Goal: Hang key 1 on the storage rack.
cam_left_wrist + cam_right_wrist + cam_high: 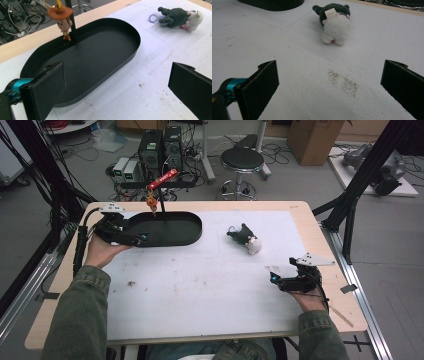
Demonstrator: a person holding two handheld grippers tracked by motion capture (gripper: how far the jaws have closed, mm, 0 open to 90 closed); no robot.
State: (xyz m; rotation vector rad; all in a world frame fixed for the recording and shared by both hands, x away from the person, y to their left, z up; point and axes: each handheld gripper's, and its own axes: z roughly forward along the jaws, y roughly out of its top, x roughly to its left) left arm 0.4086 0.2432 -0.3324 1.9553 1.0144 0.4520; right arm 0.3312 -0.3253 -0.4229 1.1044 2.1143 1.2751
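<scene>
**A:** Why is the left tongs [141,238] sitting at the near end of the black oval tray [192,234]?

**B:** It looks to be bracing or waiting beside the tray; in the left gripper view its jaws are standing wide apart with the tray rim [110,72] between and ahead of them, holding nothing. The tray carries an upright post, and a small cowboy figure keychain [62,21] is hanging beside it, so I'm judging the tray to be a hanging stand.

**A:** And the right tongs [274,279]?

**B:** Also gaping, empty, hovering low over the white counter [200,290] and aiming at the plush toy keychain [334,23], which seems to be what it's about to fetch.

**A:** Where is that plush lying, and how?

**B:** It's lying on the counter to the right of the tray, well apart from both tongs. Its long axis is running diagonally: dark end toward the tray, white end [254,246] toward the right tongs. In the left gripper view its loop [153,18] is showing at the tray-side end.
</scene>
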